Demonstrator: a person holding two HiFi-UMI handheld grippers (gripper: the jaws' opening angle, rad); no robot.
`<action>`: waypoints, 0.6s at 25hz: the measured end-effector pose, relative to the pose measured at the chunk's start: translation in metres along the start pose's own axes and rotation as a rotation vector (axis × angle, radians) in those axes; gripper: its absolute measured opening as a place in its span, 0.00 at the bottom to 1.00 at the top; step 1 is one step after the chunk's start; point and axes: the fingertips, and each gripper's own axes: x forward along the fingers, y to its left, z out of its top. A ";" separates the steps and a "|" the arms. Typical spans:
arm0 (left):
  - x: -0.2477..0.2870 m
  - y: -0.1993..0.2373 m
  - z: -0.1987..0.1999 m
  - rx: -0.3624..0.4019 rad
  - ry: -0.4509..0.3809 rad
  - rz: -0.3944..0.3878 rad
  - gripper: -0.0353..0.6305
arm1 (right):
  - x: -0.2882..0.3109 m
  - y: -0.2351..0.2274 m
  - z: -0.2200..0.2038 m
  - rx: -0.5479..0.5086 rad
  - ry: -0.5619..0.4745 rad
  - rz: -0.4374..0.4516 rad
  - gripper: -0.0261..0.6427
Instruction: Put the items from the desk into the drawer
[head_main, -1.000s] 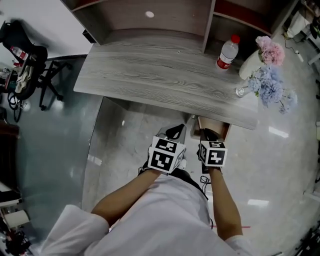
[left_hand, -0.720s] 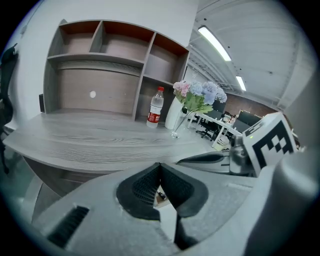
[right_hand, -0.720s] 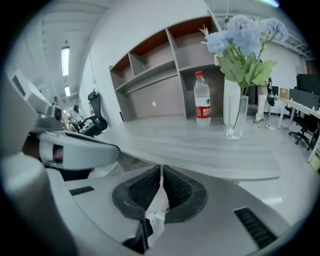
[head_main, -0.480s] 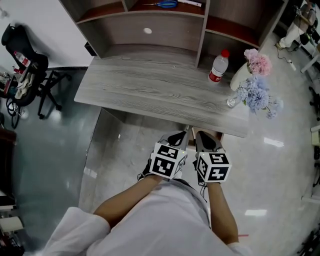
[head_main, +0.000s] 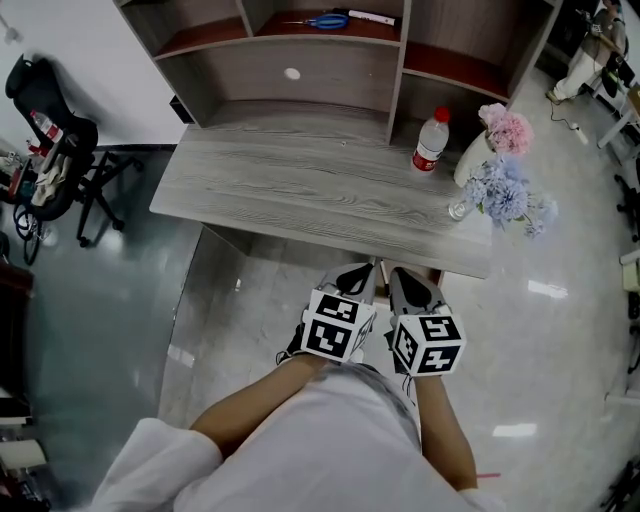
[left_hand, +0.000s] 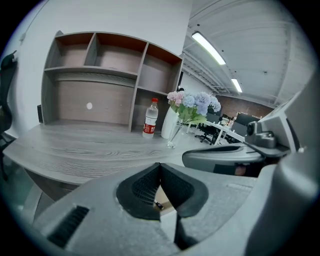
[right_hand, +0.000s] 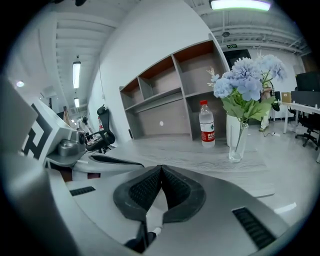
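Note:
The grey wooden desk (head_main: 300, 185) bears a water bottle (head_main: 430, 140) with a red cap and label, a white vase of pink and blue flowers (head_main: 497, 150) and a small glass vase (head_main: 458, 208). My left gripper (head_main: 362, 270) and right gripper (head_main: 400, 276) hang side by side just below the desk's front edge, both shut and empty. In the left gripper view the pads (left_hand: 145, 187) meet, and below them shows tan drawer floor (left_hand: 165, 196) with a small dark item (left_hand: 158, 204). The right gripper view shows the bottle (right_hand: 206, 123) and flowers (right_hand: 247, 80) beyond my shut right gripper (right_hand: 161, 168).
A shelf unit (head_main: 400, 60) stands at the desk's back, with blue scissors (head_main: 325, 20) and a pen (head_main: 370, 16) on an upper shelf. An office chair with a bag (head_main: 50, 130) stands at the left. Glossy grey floor (head_main: 560, 300) lies to the right.
Both grippers have drawn back toward the person and closer together. The view has tilted up, so more of the shelves shows and less of the drawer under the desk edge.

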 end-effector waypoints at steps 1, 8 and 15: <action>0.000 -0.001 0.000 0.001 0.001 -0.001 0.06 | 0.000 0.000 -0.001 0.002 0.000 -0.001 0.04; 0.001 -0.003 -0.001 0.001 0.008 -0.006 0.06 | -0.001 0.002 -0.003 0.005 0.002 0.005 0.04; 0.000 -0.004 -0.002 -0.002 0.007 -0.011 0.06 | 0.000 0.003 -0.004 0.005 0.004 0.007 0.04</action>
